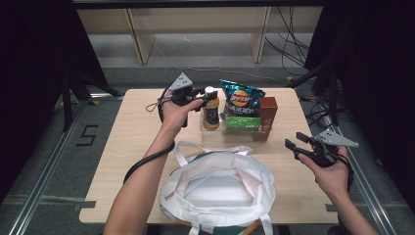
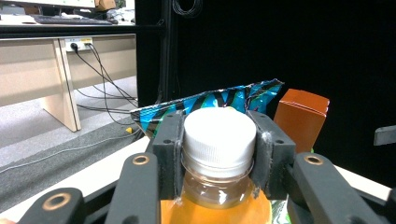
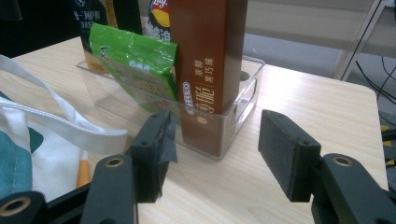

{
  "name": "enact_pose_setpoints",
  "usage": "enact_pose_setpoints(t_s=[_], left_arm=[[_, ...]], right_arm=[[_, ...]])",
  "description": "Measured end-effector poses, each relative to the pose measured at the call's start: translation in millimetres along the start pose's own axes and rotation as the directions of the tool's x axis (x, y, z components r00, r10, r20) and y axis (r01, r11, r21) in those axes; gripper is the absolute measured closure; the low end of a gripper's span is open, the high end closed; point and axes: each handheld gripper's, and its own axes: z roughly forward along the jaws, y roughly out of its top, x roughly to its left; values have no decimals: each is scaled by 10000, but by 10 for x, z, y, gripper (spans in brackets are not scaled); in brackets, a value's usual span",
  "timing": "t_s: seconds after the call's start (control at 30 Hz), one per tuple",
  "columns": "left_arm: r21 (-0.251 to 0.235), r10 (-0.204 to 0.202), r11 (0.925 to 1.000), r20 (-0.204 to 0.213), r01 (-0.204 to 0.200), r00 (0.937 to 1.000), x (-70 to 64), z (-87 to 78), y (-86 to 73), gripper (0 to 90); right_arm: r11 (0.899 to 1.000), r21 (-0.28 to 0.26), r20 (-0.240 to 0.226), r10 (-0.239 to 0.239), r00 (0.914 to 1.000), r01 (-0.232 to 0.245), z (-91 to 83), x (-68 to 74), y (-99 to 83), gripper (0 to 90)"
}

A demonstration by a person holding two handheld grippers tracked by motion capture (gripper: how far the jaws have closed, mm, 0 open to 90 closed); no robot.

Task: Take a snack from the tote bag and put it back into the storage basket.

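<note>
An orange drink bottle (image 1: 211,112) with a white cap (image 2: 219,133) stands at the left end of a clear plastic bin (image 1: 215,134). My left gripper (image 1: 204,93) is shut on the bottle's neck, just under the cap, its pads (image 2: 169,149) pressed on both sides. In the bin also stand a blue chip bag (image 1: 241,100), a green snack pack (image 1: 241,123) and a brown box (image 1: 267,117). My right gripper (image 1: 295,144) is open at the table's right, jaws empty and facing the brown box (image 3: 210,70) and the bin (image 3: 245,105).
A white tote bag (image 1: 220,188) lies open at the front middle of the wooden table (image 1: 137,142); its strap (image 3: 70,126) reaches toward the bin. Shelving and cables stand on the floor behind the table. Black curtains hang on both sides.
</note>
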Motion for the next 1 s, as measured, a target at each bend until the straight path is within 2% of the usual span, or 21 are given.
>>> enact_pose_setpoints(t_s=[0.37, 0.4, 0.5, 0.57, 0.63, 0.8, 0.83, 0.93, 1.0], left_arm=[[82, -81, 9999, 15, 81, 10000, 8, 3, -43, 587], [114, -63, 9999, 3, 63, 10000, 10, 4, -49, 587], [133, -125, 9998, 0, 125, 9999, 10, 10, -70, 587], [142, -105, 9998, 4, 105, 9999, 12, 12, -78, 587], [173, -98, 9998, 12, 98, 10000, 14, 14, -83, 587], [182, -144, 9997, -20, 144, 9999, 12, 16, -100, 587], [194, -144, 9997, -19, 144, 9999, 13, 16, -103, 587], [237, -111, 9997, -15, 111, 9999, 13, 16, -114, 587], [249, -156, 9996, -20, 157, 9999, 9, 13, -127, 587]], right_arm=[[10000, 66, -36, 64, 10000, -63, -6, 9, 4, 451], [9999, 46, -34, -116, 9999, 116, -3, -1, -1, 450], [9999, 50, -45, -136, 9999, 136, -4, -1, -1, 450], [9999, 64, -41, 86, 10000, -85, -5, 10, 4, 450], [9999, 39, -47, -137, 9999, 137, -2, -4, -3, 451], [9999, 114, -2, -103, 9999, 103, -10, -1, -2, 451], [9999, 42, -47, 109, 9999, -108, -2, 10, 2, 451], [9999, 70, -43, -149, 9999, 149, -4, -4, -4, 451], [9998, 114, -75, -137, 9999, 138, -6, -3, -3, 451]])
